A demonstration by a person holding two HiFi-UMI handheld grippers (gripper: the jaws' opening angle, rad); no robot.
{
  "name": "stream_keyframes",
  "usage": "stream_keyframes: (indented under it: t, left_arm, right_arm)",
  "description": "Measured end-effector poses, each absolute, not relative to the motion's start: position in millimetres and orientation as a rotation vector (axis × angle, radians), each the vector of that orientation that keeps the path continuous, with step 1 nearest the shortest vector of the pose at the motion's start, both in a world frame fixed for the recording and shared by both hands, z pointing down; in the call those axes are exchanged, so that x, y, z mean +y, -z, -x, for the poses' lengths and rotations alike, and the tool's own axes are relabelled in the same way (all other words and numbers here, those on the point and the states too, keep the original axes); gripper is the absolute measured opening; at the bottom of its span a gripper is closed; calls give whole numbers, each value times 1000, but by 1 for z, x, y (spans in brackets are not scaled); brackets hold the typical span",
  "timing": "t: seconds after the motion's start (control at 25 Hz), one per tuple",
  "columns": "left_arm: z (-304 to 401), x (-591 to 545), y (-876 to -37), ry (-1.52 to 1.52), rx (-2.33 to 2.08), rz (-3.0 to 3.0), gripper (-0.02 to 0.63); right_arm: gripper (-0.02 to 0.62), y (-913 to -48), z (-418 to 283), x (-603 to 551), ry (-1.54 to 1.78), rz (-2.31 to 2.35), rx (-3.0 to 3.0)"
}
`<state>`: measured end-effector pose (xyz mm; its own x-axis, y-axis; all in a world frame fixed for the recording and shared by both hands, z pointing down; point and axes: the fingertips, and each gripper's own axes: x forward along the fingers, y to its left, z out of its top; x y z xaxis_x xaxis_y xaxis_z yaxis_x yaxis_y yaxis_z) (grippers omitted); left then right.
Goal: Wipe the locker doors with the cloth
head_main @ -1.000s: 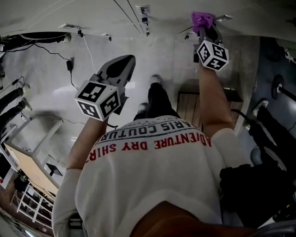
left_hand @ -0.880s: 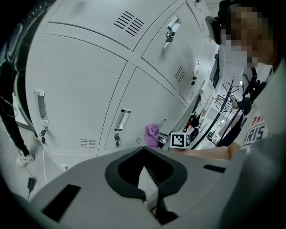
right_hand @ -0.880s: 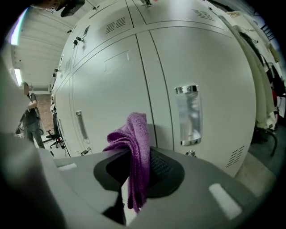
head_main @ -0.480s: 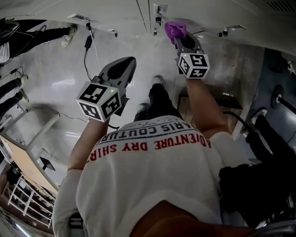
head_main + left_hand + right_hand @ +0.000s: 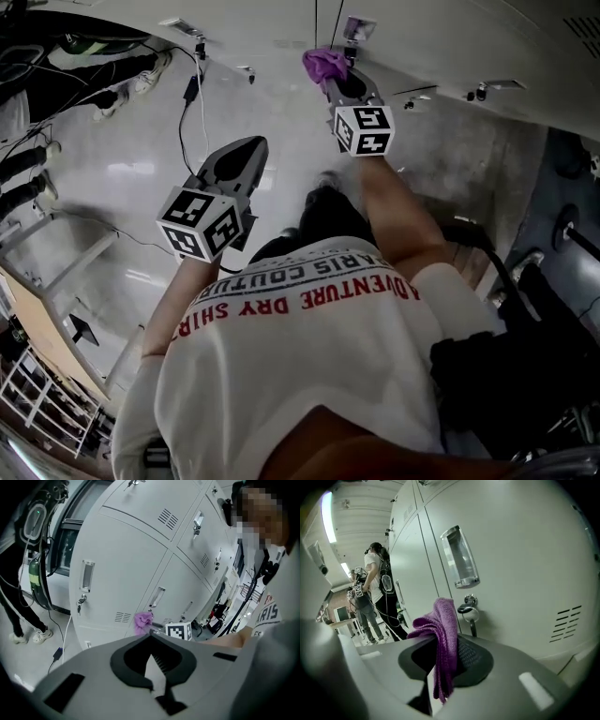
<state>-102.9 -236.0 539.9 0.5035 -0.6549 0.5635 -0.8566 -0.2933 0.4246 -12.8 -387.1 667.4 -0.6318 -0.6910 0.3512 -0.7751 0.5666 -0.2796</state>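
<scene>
Right claw (image 5: 440, 644) is clamped tight on the purple cloth (image 5: 444, 620), which has swept leftward along the locker doors (image 5: 525, 569) in the last second and now sits by a keyed lock (image 5: 468, 611). I judge a wiping stroke underway. Left claw (image 5: 151, 639) hangs closed, empty.

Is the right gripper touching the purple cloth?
Touching. The right gripper view shows the right gripper with its jaws shut on the purple cloth, which hangs between them.

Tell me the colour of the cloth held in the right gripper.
Purple. The cloth shows best in the right gripper view.
</scene>
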Motion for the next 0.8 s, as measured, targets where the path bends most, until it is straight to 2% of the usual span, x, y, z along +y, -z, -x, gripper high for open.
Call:
stream_keyframes:
  t: [0.52, 0.8]
  left_arm:
    - [108, -238, -551, -365, -1248, -2062, 2]
    - [95, -241, -548, -378, -1223, -2071, 2]
  right_arm:
    - [61, -687, 6, -421, -638, -1354, -2540]
    - [61, -684, -25, -424, -609, -1386, -2514]
